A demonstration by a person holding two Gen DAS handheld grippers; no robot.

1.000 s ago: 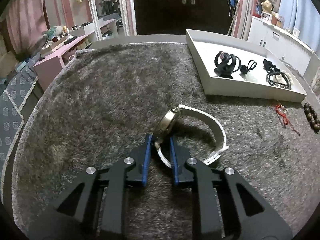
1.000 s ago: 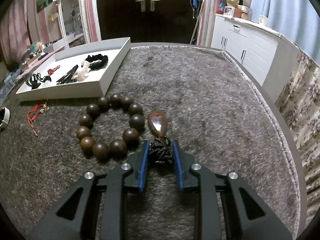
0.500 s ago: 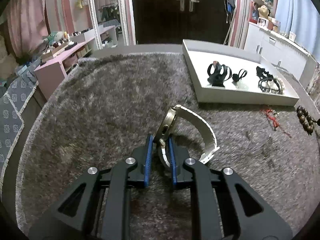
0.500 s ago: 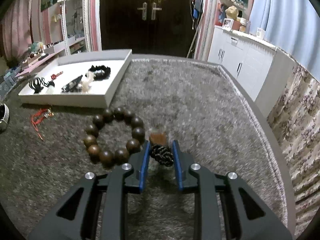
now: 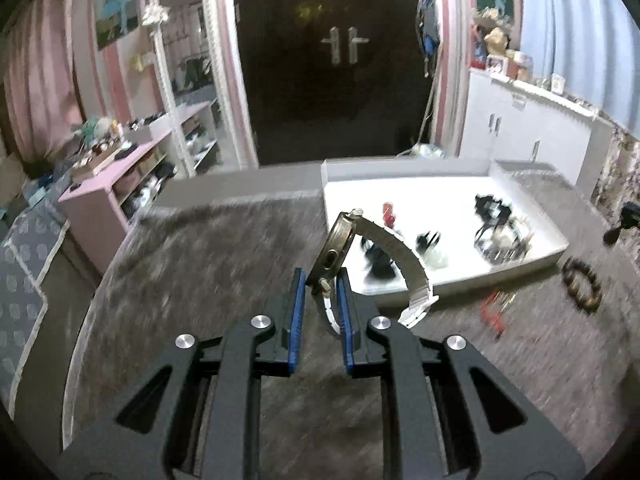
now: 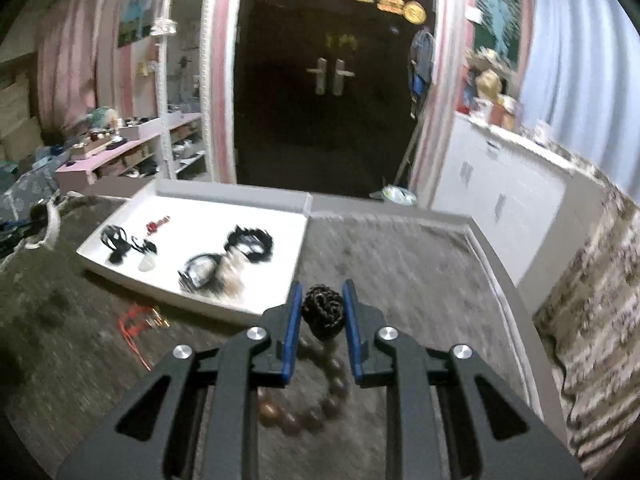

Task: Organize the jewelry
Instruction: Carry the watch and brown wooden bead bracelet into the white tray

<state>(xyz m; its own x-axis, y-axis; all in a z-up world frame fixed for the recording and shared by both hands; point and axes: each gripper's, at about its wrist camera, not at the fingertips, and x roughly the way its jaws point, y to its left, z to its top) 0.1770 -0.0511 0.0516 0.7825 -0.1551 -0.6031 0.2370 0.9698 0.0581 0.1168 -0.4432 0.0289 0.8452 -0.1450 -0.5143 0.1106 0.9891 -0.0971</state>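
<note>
1. The bench [image 5: 192,264] is covered with a grey shaggy carpet and fills the lower part of both views, under and around both pairs of jaws.
2. The white tray [image 5: 472,276] lies on the bench, ahead of the left jaws and to their right; in the right wrist view the same tray [image 6: 240,312] is ahead of the right jaws and to their left. Several small dark pieces lie inside it, but they are blurred and I cannot tell what each one is.
3. The left gripper [image 5: 320,284] has its jaws narrow, and they hold the watch [image 5: 336,248] by the lower part of its case and band. The watch stands on its edge above the jaw tips, with the pale band [image 5: 400,256] curving away to the right, in front of the tray. It is lifted clear of the carpet.
4. The right gripper [image 6: 322,300] has its jaws narrow, and they grip the dark braided knot [image 6: 324,306] of the bead bracelet [image 6: 316,408]. The brown beads hang in a loop below and behind the jaw tips, partly hidden by the fingers. In the left wrist view this bracelet [image 5: 582,286] is seen far to the right of the left jaws, beside the tray corner.
5. A red cord [image 6: 134,326] lies on the carpet to the left of the right jaws, just near the front wall of the tray; from the left gripper it [image 5: 494,308] is to the right of the jaws.
</note>
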